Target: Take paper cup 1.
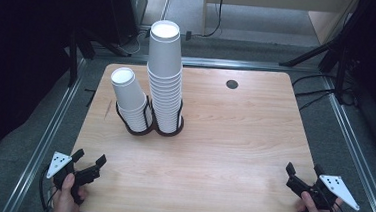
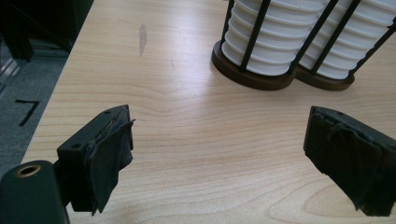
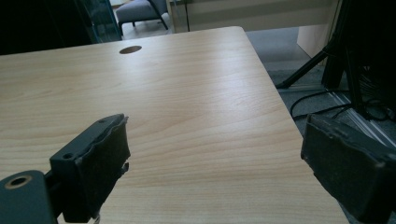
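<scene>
Two stacks of white paper cups stand in a dark double wire holder (image 1: 147,128) left of the table's middle: a tall stack (image 1: 164,74) and a shorter, leaning stack (image 1: 129,99) to its left. The holder's base (image 2: 280,77) and the lowest cups (image 2: 289,37) show ahead in the left gripper view. My left gripper (image 1: 90,158) rests open near the table's front left corner, nothing between its jaws. At the front right edge my right gripper (image 1: 303,169) is open too, its jaws over bare wood (image 3: 210,135).
The wooden table (image 1: 234,134) has a round cable hole (image 1: 232,84) at the back right. Metal rails run along both sides on the grey floor. Tripod legs and cables (image 1: 320,50) lie beyond the far right corner.
</scene>
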{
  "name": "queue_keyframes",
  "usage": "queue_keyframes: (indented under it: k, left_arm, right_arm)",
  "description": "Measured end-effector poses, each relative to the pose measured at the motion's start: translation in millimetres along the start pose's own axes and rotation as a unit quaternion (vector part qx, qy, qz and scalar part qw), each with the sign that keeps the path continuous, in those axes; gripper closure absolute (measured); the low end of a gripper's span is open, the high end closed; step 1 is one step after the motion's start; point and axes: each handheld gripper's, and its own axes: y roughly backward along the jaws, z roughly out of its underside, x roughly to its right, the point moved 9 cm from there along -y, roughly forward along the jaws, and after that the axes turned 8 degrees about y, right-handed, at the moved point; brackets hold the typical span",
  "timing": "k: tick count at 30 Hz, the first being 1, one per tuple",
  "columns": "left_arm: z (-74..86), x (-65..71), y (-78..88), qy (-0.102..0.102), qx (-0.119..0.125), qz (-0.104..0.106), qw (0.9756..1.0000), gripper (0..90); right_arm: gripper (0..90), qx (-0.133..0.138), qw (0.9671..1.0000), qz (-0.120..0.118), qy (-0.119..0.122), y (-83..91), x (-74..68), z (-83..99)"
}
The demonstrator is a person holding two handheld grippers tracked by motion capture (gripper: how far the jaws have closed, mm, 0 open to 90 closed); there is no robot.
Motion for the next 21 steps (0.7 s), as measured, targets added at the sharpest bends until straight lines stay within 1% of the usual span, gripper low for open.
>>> queue_keyframes:
  k: [1, 3, 5, 6, 8, 11, 12, 13, 14, 15, 16, 17, 18, 19, 20, 21]
  left_arm:
    - [-0.6, -1.0, 0.4, 0.006, 0.001, 0.002, 1.0000, 8.2]
    - [-0.7, -1.4, 0.4, 0.007, 0.001, 0.002, 1.0000, 8.2]
    - [-0.7, -1.3, 0.7, 0.007, 0.001, 0.002, 1.0000, 8.2]
    - [-0.8, -1.1, 0.6, 0.006, 0.002, 0.002, 1.0000, 8.2]
    - [-0.6, -0.8, 0.0, 0.004, 0.000, 0.003, 1.0000, 8.2]
    - [-0.6, -1.0, -0.8, 0.006, -0.002, 0.003, 1.0000, 8.2]
    - [0.1, 0.5, -1.0, 0.005, -0.006, 0.013, 0.9999, 8.3]
    - [0.6, 1.4, -1.2, 0.005, -0.007, 0.017, 0.9998, 8.5]
    - [1.1, 1.9, -1.1, 0.001, -0.009, 0.017, 0.9998, 8.5]
    - [1.0, 2.4, -1.3, -0.001, -0.008, 0.017, 0.9998, 8.5]
    - [1.2, 2.6, -1.6, -0.003, -0.008, 0.015, 0.9999, 8.5]
    - [1.3, 2.4, -1.8, -0.002, -0.009, 0.013, 0.9999, 8.5]
    - [1.3, 2.4, -1.8, -0.002, -0.009, 0.013, 0.9999, 8.5]
    - [1.3, 2.0, -1.7, -0.002, -0.010, 0.012, 0.9999, 8.5]
    - [1.2, 1.7, -1.7, -0.002, -0.010, 0.012, 0.9999, 8.5]
    - [1.2, 1.3, -1.6, -0.002, -0.010, 0.012, 0.9999, 8.5]
  right_arm:
    - [7.4, 0.000, 1.0000, -0.001, -0.001, -0.8, -0.5, -0.8]
    - [7.4, 0.000, 1.0000, -0.002, -0.003, -1.6, -1.2, -1.5]
    - [7.4, 0.001, 1.0000, -0.006, -0.007, -2.3, -4.9, -3.7]
    - [7.3, 0.001, 0.9999, -0.010, -0.003, -2.3, -10.2, -6.4]
    - [7.3, 0.001, 0.9999, -0.013, -0.002, -2.2, -12.4, -8.2]
    - [6.9, 0.000, 0.9996, -0.028, -0.005, -1.8, -23.6, -16.6]
    - [6.8, 0.002, 0.9994, -0.033, -0.002, -1.5, -27.6, -20.2]
    - [6.8, 0.002, 0.9991, -0.042, -0.002, -1.5, -33.4, -23.9]
    - [7.8, -0.007, 0.9980, -0.062, -0.003, -2.8, -42.6, -27.5]
    - [7.8, -0.007, 0.9980, -0.062, -0.003, -2.8, -42.6, -27.5]
    - [7.8, -0.012, 0.9975, -0.070, -0.002, -3.4, -47.8, -29.6]
    - [8.0, -0.013, 0.9970, -0.075, 0.012, -4.4, -57.5, -34.5]
    - [8.0, -0.013, 0.9970, -0.075, 0.012, -4.4, -57.5, -34.5]
    - [8.0, -0.012, 0.9967, -0.078, 0.020, -4.5, -62.2, -37.5]
    - [8.0, -0.006, 0.9958, -0.085, 0.035, -3.9, -71.5, -44.8]
    - [8.0, -0.006, 0.9958, -0.085, 0.035, -3.9, -71.5, -44.8]
